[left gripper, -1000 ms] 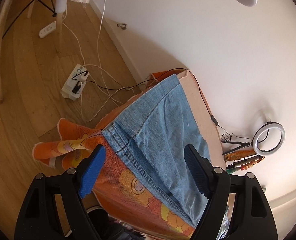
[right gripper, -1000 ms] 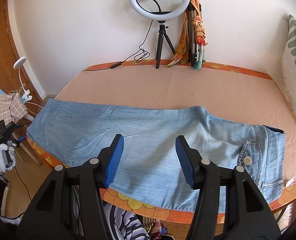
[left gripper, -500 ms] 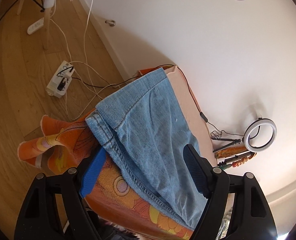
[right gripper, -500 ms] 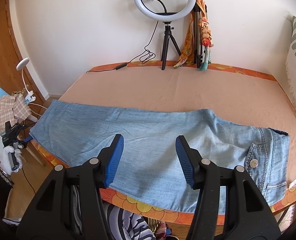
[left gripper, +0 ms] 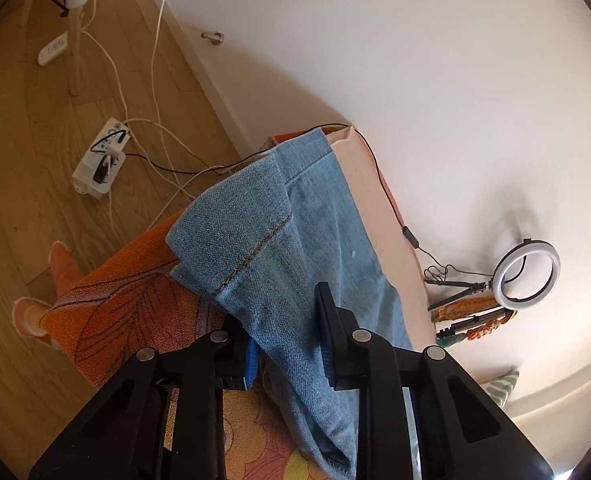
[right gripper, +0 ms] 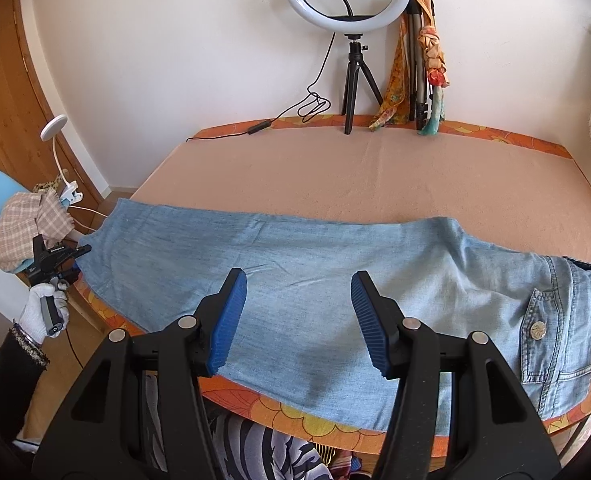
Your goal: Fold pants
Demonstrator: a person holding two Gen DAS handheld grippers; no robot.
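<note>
Light blue denim pants (right gripper: 315, 280) lie flat along the front of a peach-covered table (right gripper: 375, 176), waistband with a metal button (right gripper: 538, 329) at the right, hem at the left. In the left wrist view my left gripper (left gripper: 289, 354) has its jaws around the hem end of the pants (left gripper: 279, 248), one jaw under the cloth and one on top, nearly closed. The left gripper also shows at the far left of the right wrist view (right gripper: 51, 264). My right gripper (right gripper: 299, 320) is open and empty, hovering above the middle of the pants.
A ring light on a tripod (right gripper: 347, 8) and a scarf-wrapped stand (right gripper: 423, 60) are at the table's back edge. An orange patterned cloth (left gripper: 127, 312) hangs off the table. A power strip and cables (left gripper: 101, 164) lie on the wooden floor. A blue chair with checked cloth (right gripper: 15, 216) stands at the left.
My left gripper has moved in onto the hem end of the pants and its jaws have closed around the cloth. The right gripper has drawn back slightly and stays open.
</note>
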